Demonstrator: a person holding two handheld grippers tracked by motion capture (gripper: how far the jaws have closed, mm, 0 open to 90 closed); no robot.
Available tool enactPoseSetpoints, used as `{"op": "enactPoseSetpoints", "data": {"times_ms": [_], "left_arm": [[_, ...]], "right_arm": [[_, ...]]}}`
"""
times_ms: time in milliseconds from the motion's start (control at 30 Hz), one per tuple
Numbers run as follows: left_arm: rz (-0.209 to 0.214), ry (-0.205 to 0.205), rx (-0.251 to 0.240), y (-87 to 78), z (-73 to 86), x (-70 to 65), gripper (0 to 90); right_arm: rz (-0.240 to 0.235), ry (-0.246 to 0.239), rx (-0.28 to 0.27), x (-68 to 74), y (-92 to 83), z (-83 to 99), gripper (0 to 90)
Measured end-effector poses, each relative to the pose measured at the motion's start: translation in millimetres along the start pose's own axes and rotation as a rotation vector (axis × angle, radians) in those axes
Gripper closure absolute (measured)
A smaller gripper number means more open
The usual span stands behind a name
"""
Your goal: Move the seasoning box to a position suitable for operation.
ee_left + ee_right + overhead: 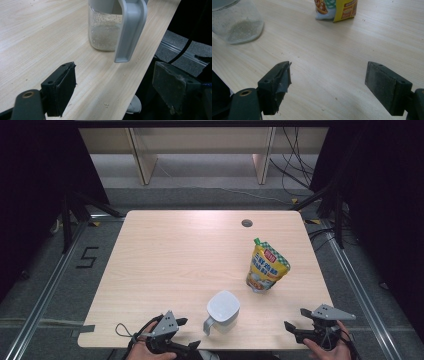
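Observation:
A clear jar with a grey lid and grey handle point(222, 312) stands near the table's front edge. A yellow spouted pouch point(266, 267) stands upright behind it to the right. My left gripper point(189, 334) sits at the front edge, left of the jar, open and empty. In the left gripper view the jar point(104, 32) and its handle point(128, 30) lie just ahead of the left gripper point(120, 86), whose right jaw hangs past the table edge. My right gripper point(296, 319) rests open at the front right corner. In the right gripper view the right gripper point(328, 83) faces bare wood, with the jar point(237, 22) far left and the pouch point(337, 10) ahead.
The light wooden table point(175, 255) has a round cable hole point(246, 223) near its far edge. Behind it are wooden furniture legs and loose cables on the floor. A metal rail runs along the floor on each side.

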State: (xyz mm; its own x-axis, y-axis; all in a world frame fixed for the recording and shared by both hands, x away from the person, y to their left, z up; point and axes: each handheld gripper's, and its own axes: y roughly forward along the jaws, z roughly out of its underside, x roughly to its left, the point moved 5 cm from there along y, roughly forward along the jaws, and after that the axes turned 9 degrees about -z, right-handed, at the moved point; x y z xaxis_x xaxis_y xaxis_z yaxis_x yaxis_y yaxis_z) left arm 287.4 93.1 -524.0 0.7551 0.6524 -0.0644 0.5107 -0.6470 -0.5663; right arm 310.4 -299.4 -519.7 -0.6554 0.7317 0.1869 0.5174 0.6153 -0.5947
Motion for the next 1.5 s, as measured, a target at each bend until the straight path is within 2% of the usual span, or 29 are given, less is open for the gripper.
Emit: {"op": "enactPoseSetpoints", "data": {"times_ms": [33,67,200,233,333,433,467,533,600,633,667,1067,1133,1167,1233,1300,1333,1433,1467,1500], "left_arm": [[-0.006,0.013,0.007,-0.4,0.1,1.1,18.5],[0.000,-0.005,-0.012,0.0,-1.0,-0.8,18.5],[0.002,-0.017,-0.022,0.9,-1.2,-2.5,18.5],[0.000,-0.015,-0.016,0.3,-1.3,-2.3,18.5],[-0.006,0.001,-0.008,-1.1,-2.2,-0.6,18.5],[-0.007,-0.005,-0.013,-1.1,-2.9,-1.1,18.5],[-0.012,0.015,-0.005,-1.2,-2.5,0.4,18.5],[0.006,0.001,-0.010,-1.4,-3.8,-2.0,18.5],[0.003,0.001,-0.009,-1.4,-4.0,-2.2,18.4],[-0.003,0.002,-0.026,-0.3,-4.6,-2.0,18.5],[-0.002,0.009,-0.003,-1.9,-4.5,-1.4,18.5],[-0.020,0.004,-0.021,0.0,-6.5,-1.6,18.6],[-0.018,-0.013,-0.022,2.3,-8.1,-3.9,18.6],[-0.023,0.001,-0.022,3.8,-8.4,-3.6,18.6],[-0.026,-0.004,-0.025,5.3,-9.3,-5.2,18.6],[-0.012,0.000,-0.034,8.6,-11.0,-8.1,18.6],[-0.018,0.046,-0.024,11.7,-12.3,-7.8,18.6],[-0.021,0.028,-0.015,16.1,-13.0,-11.8,19.3],[-0.018,0.039,-0.029,18.0,-15.0,-12.4,19.4],[-0.017,0.029,-0.036,20.6,-18.1,-13.9,19.6]], "right_arm": [[-0.013,0.038,-0.001,3.2,0.7,0.7,21.7],[-0.013,0.039,-0.001,3.1,0.7,0.7,21.7],[-0.011,0.031,-0.002,2.6,0.6,0.5,21.7],[-0.001,-0.002,0.000,-0.1,-0.1,-0.1,21.7],[0.000,-0.001,0.000,0.0,-0.1,-0.1,21.7],[-0.001,0.000,-0.001,0.1,-0.1,-0.2,21.7],[0.000,-0.002,0.000,0.0,-0.2,-0.2,21.6],[0.003,-0.001,0.000,0.0,-0.4,-0.2,21.7],[0.001,-0.003,-0.001,-0.1,-0.2,-0.3,21.6],[0.000,-0.001,0.000,0.0,-0.2,-0.2,21.6],[0.002,0.000,0.001,0.2,-0.3,-0.1,21.6],[-0.003,0.000,0.002,0.4,0.1,-0.2,21.6],[0.002,-0.001,0.001,0.3,-0.1,-0.3,21.6],[0.001,0.000,0.000,0.1,-0.1,-0.4,21.6],[0.001,0.000,0.001,0.2,0.0,-0.2,21.6],[0.003,0.000,0.003,0.3,-0.2,-0.1,21.6],[0.002,-0.001,0.003,0.0,0.2,-0.2,21.6],[0.006,0.000,0.006,-0.2,0.4,0.0,21.5],[0.002,0.000,0.005,0.0,0.5,-0.1,21.5],[0.002,0.000,0.004,0.0,0.5,-0.1,21.5]]}}
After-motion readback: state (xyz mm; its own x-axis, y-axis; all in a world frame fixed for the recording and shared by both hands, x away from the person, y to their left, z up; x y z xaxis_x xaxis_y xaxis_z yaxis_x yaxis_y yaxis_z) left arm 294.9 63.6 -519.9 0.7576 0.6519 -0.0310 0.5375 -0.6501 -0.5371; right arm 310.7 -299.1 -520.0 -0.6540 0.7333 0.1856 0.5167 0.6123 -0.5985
